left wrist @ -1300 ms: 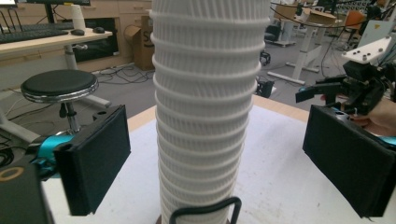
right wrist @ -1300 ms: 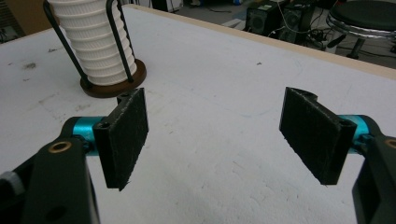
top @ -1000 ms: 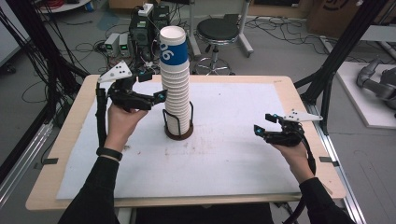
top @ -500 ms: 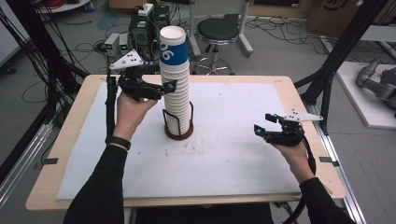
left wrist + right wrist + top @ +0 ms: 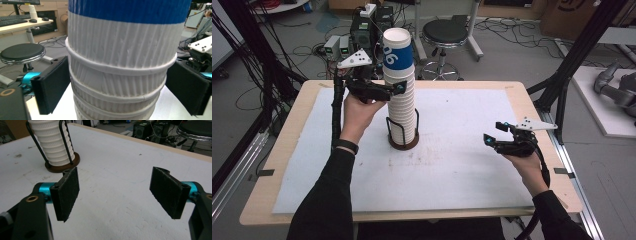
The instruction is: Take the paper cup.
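A tall stack of ribbed white paper cups (image 5: 401, 107) stands in a black wire holder on a round brown base (image 5: 403, 145) at the table's middle. The top cup (image 5: 398, 52) has a blue band. My left gripper (image 5: 403, 86) is raised to the upper stack, one jaw on each side. In the left gripper view its jaws have just been closing around the cups (image 5: 120, 75); the pads (image 5: 53, 85) sit right at the cup walls and show no squeeze. My right gripper (image 5: 493, 132) hovers open and empty over the mat at the right, and its own view has the stack (image 5: 53, 145) at the far left.
A white mat (image 5: 462, 175) covers the wooden table. Behind the table are a black stool (image 5: 451, 32), boxes of electronics (image 5: 367, 25) and loose cables. Black frame posts rise at both sides.
My left hand has risen and moved right, from beside the stack's middle to around its upper cups. The right hand has stayed put.
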Motion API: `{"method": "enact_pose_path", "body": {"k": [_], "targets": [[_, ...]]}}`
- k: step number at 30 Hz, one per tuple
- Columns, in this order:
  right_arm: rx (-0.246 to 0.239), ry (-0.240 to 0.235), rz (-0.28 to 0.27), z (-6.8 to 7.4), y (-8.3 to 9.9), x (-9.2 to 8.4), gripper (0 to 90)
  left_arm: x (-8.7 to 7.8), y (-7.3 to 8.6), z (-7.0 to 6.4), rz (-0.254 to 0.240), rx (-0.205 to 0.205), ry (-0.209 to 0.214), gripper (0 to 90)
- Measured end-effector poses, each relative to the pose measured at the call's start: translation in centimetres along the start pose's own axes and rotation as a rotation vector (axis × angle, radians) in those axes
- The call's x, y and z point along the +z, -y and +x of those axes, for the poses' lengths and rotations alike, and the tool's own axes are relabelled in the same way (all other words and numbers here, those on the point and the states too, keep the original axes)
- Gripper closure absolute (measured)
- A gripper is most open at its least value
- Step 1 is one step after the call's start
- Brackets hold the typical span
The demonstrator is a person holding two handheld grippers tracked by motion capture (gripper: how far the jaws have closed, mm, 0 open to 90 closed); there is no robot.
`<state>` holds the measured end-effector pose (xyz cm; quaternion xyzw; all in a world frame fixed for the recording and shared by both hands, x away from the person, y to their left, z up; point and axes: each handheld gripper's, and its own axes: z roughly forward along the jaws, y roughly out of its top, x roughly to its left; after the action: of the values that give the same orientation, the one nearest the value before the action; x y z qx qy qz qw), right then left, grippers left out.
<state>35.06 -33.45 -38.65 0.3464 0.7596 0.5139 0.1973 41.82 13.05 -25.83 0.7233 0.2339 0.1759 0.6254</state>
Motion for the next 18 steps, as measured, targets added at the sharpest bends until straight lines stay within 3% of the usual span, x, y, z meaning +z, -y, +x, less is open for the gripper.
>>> {"method": "enact_pose_path", "body": {"k": [9, 18], "targets": [[0.003, -0.015, -0.007, 0.3, -0.2, 0.1, 24.6, 0.0, 0.0, 0.1, -0.001, -0.001, 0.002, 10.7], [-0.014, -0.062, -0.034, 1.5, -1.7, 0.3, 25.1, 0.0, 0.0, 0.1, 0.0, 0.002, 0.002, 10.8]]}}
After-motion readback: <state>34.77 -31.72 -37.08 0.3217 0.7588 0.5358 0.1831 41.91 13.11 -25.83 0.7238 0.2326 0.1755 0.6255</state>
